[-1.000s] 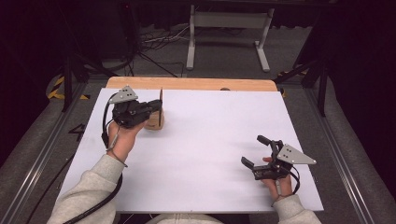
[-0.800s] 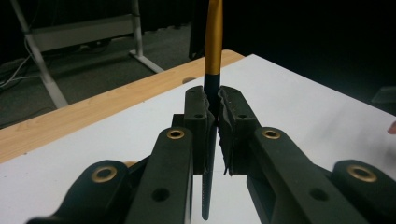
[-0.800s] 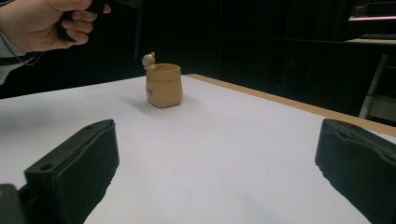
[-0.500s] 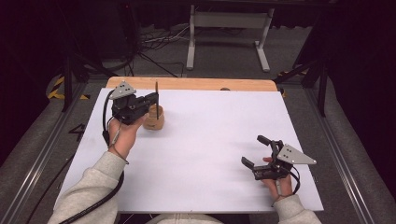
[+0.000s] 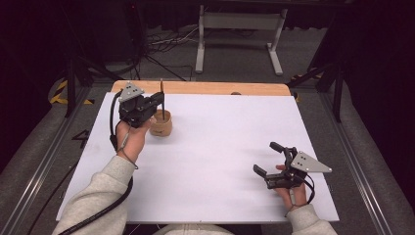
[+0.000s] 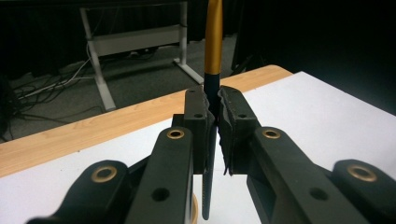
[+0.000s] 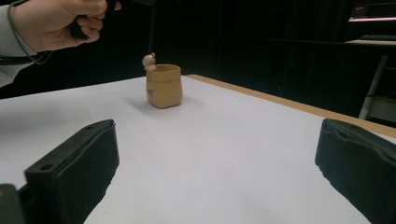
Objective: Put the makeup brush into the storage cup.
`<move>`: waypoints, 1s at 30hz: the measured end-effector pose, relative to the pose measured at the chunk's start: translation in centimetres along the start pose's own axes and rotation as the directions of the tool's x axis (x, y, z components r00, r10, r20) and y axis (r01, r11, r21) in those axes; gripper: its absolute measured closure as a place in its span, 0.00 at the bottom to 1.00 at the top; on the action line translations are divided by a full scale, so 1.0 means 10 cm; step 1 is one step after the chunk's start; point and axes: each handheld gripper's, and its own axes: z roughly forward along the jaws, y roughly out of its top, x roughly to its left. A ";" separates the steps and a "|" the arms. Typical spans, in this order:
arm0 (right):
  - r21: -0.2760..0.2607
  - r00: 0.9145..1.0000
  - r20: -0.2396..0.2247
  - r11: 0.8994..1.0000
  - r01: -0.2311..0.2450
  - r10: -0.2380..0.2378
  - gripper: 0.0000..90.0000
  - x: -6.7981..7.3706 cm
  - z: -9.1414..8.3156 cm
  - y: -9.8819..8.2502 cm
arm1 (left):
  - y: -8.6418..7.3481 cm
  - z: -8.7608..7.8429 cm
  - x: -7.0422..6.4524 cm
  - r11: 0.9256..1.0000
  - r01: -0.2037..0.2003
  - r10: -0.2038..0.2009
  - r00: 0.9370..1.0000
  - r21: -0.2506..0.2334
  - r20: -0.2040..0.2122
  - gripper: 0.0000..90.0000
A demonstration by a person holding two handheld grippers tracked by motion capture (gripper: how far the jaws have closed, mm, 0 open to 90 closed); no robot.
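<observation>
A white table top [image 5: 210, 161] with a bare wooden strip [image 5: 205, 88] along its far edge takes up the middle of the high view. On its right near corner the right gripper [image 5: 269, 159] rests in the person's hand, its two black pads [image 7: 77, 168] standing wide apart with nothing but bare white surface between them. Toward the far left the left gripper [image 5: 159, 99] is held above the table, just beside and over a small tan cup [image 5: 160, 123] that stands upright on the white surface, near the wooden strip. In the right gripper view the cup [image 7: 163, 86] carries a little pale figure [image 7: 149, 61] on its rim. The left gripper's fingers [image 6: 198, 126] are drawn together, clamped on a thin upright stick [image 6: 213, 42], gold above the pads and black where they pinch it; its lower end hangs down toward the cup, though whether it reaches inside cannot be told.
</observation>
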 end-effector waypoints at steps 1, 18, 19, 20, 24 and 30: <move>0.000 1.000 0.000 1.000 0.000 0.000 0.00 0.00 0.00 0.00 | 0.00 0.01 0.00 1.000 0.007 -0.007 1.000 -0.005 -0.005 0.91; -0.006 1.000 -0.002 1.000 -0.002 0.002 0.00 -0.01 -0.01 0.00 | -0.04 0.16 0.20 0.996 0.082 -0.084 0.995 -0.039 -0.060 0.91; -0.005 1.000 -0.001 1.000 -0.004 0.004 0.00 -0.01 -0.01 0.00 | -0.05 0.17 0.21 0.996 0.079 -0.081 0.995 -0.038 -0.063 0.91; -0.005 1.000 -0.001 1.000 -0.004 0.004 0.00 -0.01 -0.01 0.00 | -0.05 0.17 0.21 0.996 0.079 -0.081 0.995 -0.038 -0.063 0.91; -0.006 1.000 -0.002 1.000 -0.003 0.003 0.00 -0.01 -0.01 0.00 | -0.07 0.20 0.22 0.998 0.061 -0.064 0.995 -0.033 -0.077 0.91; -0.007 1.000 -0.003 1.000 -0.004 0.004 0.00 -0.01 0.00 0.00 | -0.12 0.22 0.24 0.999 0.048 -0.049 0.995 -0.019 -0.082 0.91</move>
